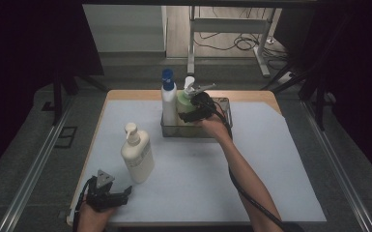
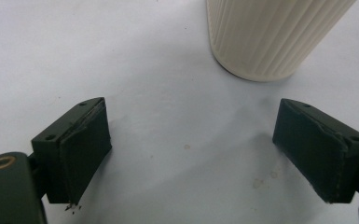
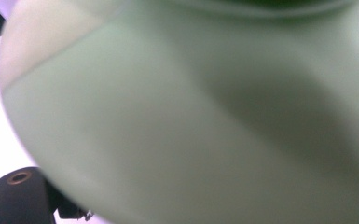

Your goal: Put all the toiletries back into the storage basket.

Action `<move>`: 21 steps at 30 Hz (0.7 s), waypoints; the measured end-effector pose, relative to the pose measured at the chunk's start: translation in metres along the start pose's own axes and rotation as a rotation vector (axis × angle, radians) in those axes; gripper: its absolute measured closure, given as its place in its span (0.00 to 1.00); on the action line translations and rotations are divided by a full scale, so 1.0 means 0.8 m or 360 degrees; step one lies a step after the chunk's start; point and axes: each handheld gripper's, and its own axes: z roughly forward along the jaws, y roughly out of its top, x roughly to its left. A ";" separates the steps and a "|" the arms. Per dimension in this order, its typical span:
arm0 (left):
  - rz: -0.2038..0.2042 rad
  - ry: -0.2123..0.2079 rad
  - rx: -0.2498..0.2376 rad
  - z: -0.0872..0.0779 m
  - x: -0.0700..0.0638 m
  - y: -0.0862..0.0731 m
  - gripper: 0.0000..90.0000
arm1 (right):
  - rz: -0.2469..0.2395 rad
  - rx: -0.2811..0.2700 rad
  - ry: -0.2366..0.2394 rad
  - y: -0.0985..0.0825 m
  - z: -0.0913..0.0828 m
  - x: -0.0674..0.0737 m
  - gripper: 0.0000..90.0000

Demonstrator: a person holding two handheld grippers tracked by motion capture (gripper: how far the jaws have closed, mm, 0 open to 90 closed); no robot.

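The pale green pump bottle (image 1: 184, 104) stands upright in the clear basket (image 1: 222, 130), beside a blue-capped bottle (image 1: 168, 96).

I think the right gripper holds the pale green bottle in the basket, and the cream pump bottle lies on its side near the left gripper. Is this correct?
Not quite. The cream pump bottle stands upright, as the high view shows. The rest holds: the right gripper holds the pale green bottle in the basket, and the cream bottle is near the left gripper.
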 end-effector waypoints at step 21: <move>0.0001 -0.0001 0.0000 0.000 0.000 0.000 0.12 | -0.0049 -0.0049 0.0032 -0.011 -0.018 -0.004 0.04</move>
